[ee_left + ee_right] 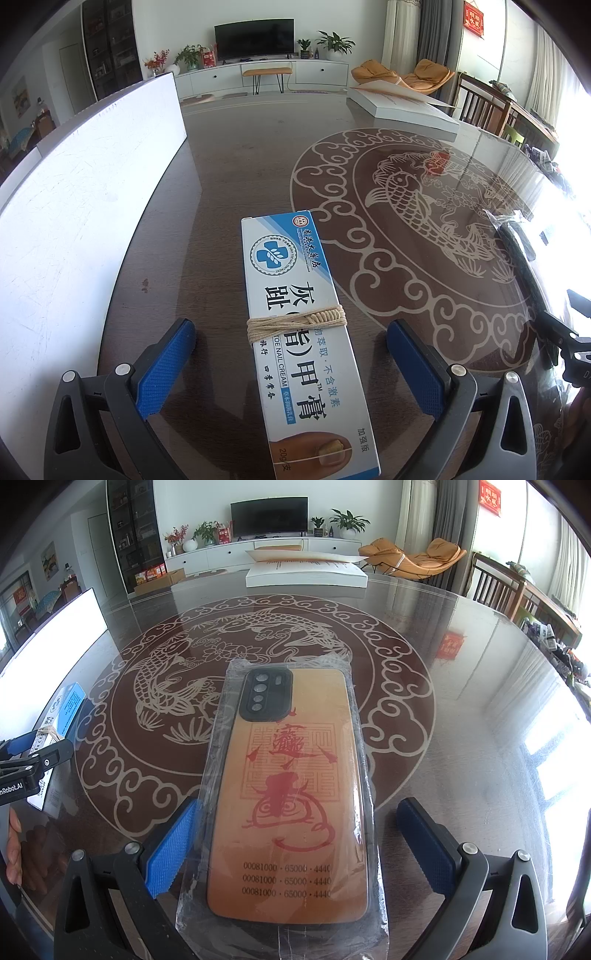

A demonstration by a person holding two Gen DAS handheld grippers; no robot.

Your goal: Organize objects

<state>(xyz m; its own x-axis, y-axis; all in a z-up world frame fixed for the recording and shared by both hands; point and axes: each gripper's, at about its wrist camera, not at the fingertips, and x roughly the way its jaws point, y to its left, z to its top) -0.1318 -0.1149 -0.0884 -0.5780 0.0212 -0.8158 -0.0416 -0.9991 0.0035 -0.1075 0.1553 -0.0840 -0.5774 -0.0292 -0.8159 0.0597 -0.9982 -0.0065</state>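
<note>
Glass covers the dark worktop [229, 173], and a pale ring of clouds with carp [402, 206] shows beneath it; a living room with a television [254, 37] lies behind. Along the left edge in the left wrist view stands a white board [85, 206], reaching toward the far end of the worktop. Right of it, the left claw [290, 365] stands wide, its blue pads [166, 369] on either side of a blue and white cream box [295, 332] and clear of it. That box lies flat on the glass, lengthwise between the pads, with tan string [297, 322] wound around its middle. A flat white box [402, 107] rests at the far right of the worktop.

From the right wrist view, the cream box [64, 709] and the left claw's black frame sit at the far left. Farther right, the right claw [299, 853] is also wide. Between its pads lies an orange phone case [291, 794] in a clear plastic bag [218, 746], flat on the glass, camera cutout pointing away. The left pad [170, 853] touches the bag's edge; the right pad stands apart.
</note>
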